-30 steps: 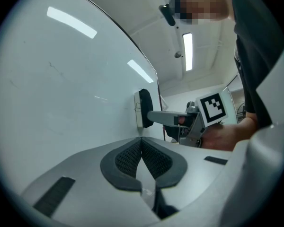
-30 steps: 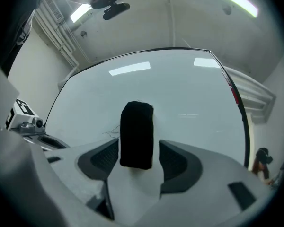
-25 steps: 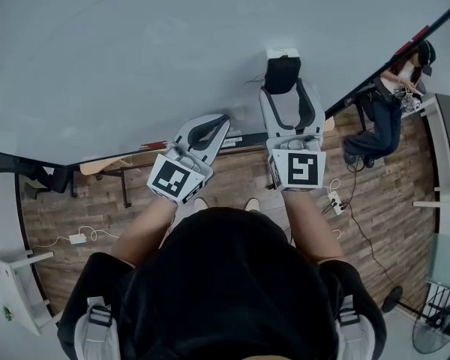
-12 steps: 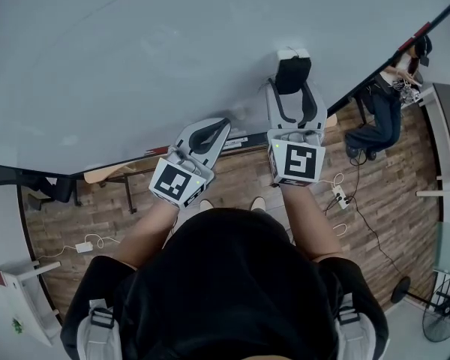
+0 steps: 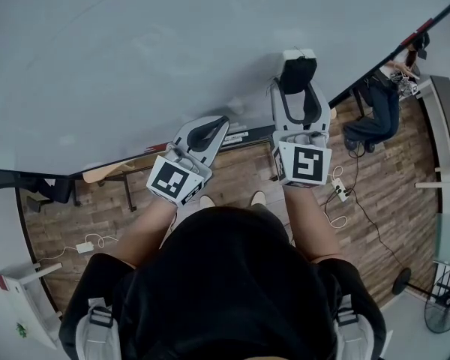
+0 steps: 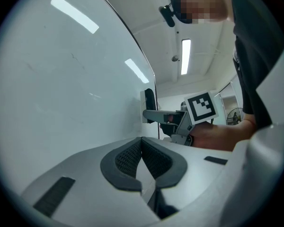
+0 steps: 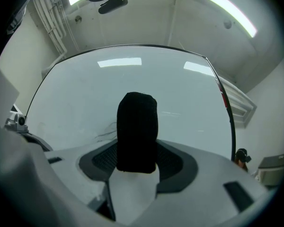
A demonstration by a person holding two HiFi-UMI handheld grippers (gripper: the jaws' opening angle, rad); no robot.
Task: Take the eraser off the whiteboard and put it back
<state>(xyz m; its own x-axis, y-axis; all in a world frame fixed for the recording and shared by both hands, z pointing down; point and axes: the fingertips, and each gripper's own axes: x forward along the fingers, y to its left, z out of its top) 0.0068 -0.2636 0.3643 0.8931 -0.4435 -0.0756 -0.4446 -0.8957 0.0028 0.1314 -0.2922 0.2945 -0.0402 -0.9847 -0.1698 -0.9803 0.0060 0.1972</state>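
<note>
Two claws are in view. Your right claw is closing around the black, fuzzy, round-topped eraser, which rests against the smooth, glossy whiteboard, right of frame centre. Your left claw is clenched, holding nothing.

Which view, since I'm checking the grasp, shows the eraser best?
The right gripper view: the black eraser stands centred on the whiteboard, between the jaws of the right gripper, which are closing. The head view shows it small, from above; the left gripper view, a distant side sliver.
</note>
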